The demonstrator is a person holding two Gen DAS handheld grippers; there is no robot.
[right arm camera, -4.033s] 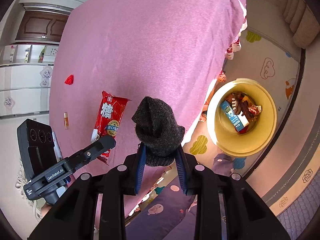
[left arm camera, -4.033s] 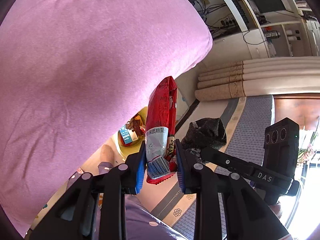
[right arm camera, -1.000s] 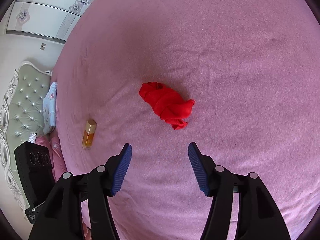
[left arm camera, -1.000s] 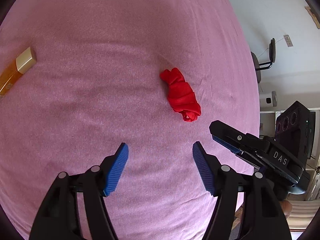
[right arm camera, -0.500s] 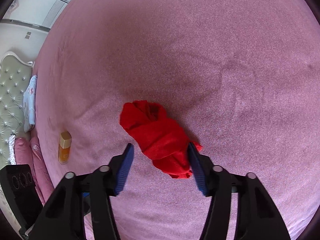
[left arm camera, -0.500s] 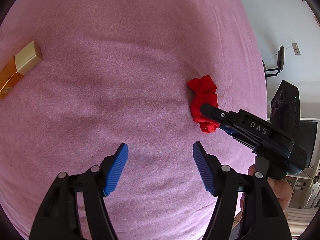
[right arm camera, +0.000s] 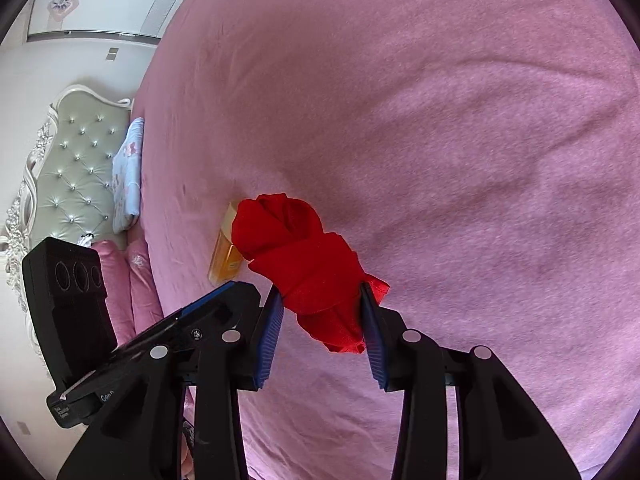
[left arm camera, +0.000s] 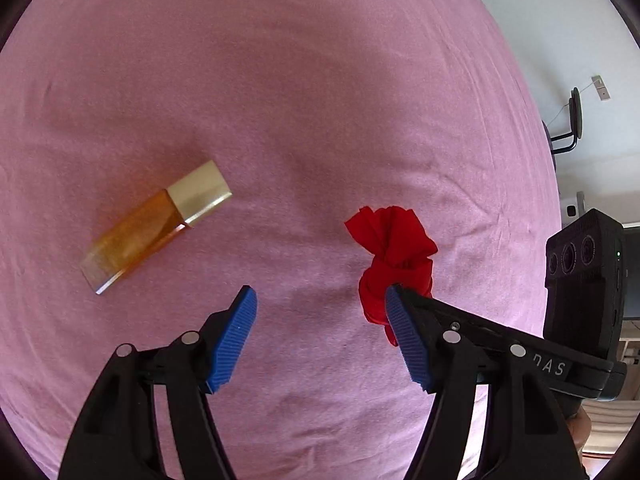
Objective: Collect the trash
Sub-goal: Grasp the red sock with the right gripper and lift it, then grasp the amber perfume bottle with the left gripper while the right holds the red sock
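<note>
Here my right gripper (right arm camera: 321, 322) pinches the red rag (right arm camera: 308, 268) on the pink bed (right arm camera: 460, 120); my left gripper (left arm camera: 322, 336) is spread beside the rag, near a bottle (left arm camera: 154, 226).

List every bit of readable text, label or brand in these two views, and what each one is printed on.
"DAS": white letters on the black body of the right tool, seen in the left wrist view; the D is partly cut off.
"Gen...": start of a white word on the left tool body, seen in the right wrist view; the rest is hidden.
Small white label below it: too blurred to read.
Amber bottle and red cloth: no readable text.
</note>
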